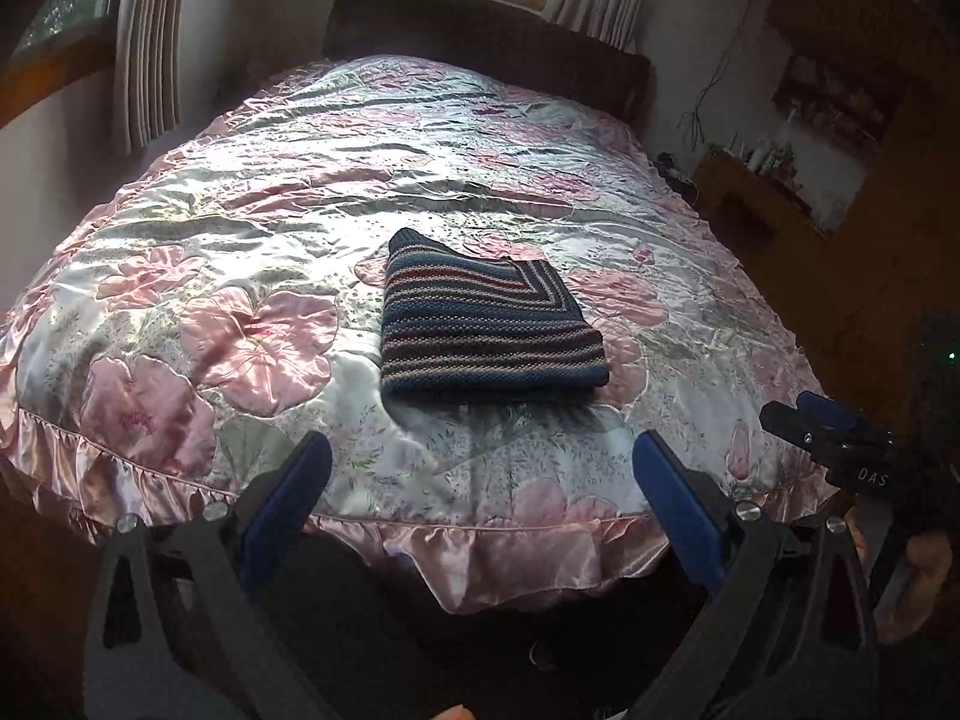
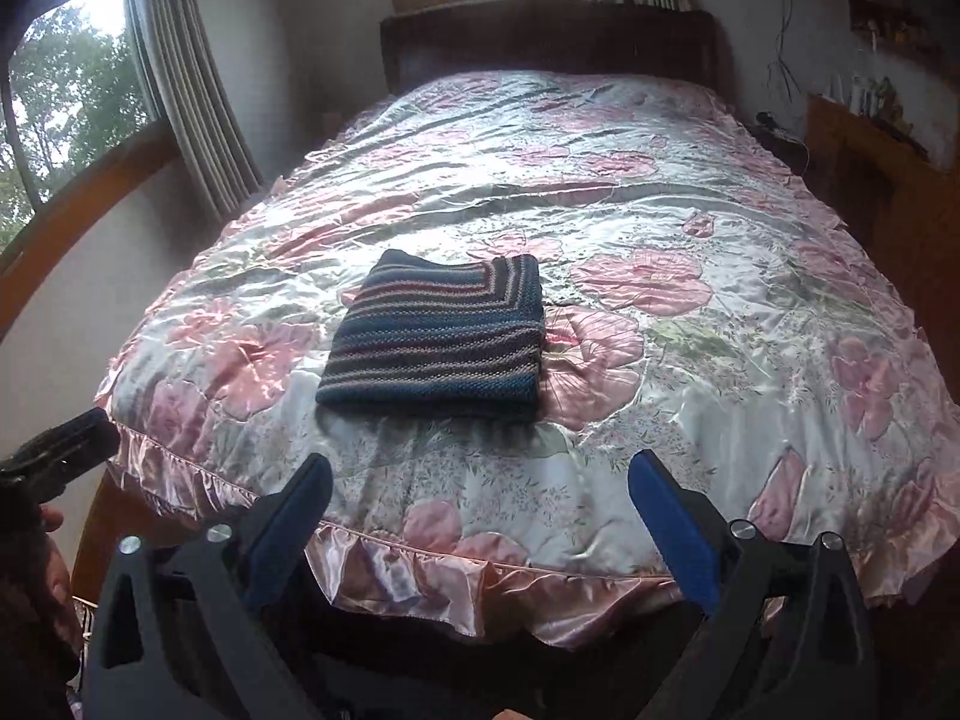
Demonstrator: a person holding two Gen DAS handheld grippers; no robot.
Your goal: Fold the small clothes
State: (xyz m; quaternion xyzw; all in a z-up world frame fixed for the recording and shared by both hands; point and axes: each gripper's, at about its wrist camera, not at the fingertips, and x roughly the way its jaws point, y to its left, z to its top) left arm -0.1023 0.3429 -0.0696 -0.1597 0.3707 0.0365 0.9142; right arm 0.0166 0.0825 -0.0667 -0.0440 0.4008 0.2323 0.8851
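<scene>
Striped knit [image 1: 480, 330] lies folded on the floral bedspread [image 1: 252, 228]; nearer than it, left gripper [image 1: 480, 450] and right gripper [image 2: 480, 468] hover spread apart, empty.

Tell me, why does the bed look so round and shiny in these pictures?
Left wrist view: the fisheye lens bows the bedspread edges; window light glares on its satin. Right wrist view: same bulging, glare mid-bed, dim corners. The striped knit stays sharp in both.
</scene>
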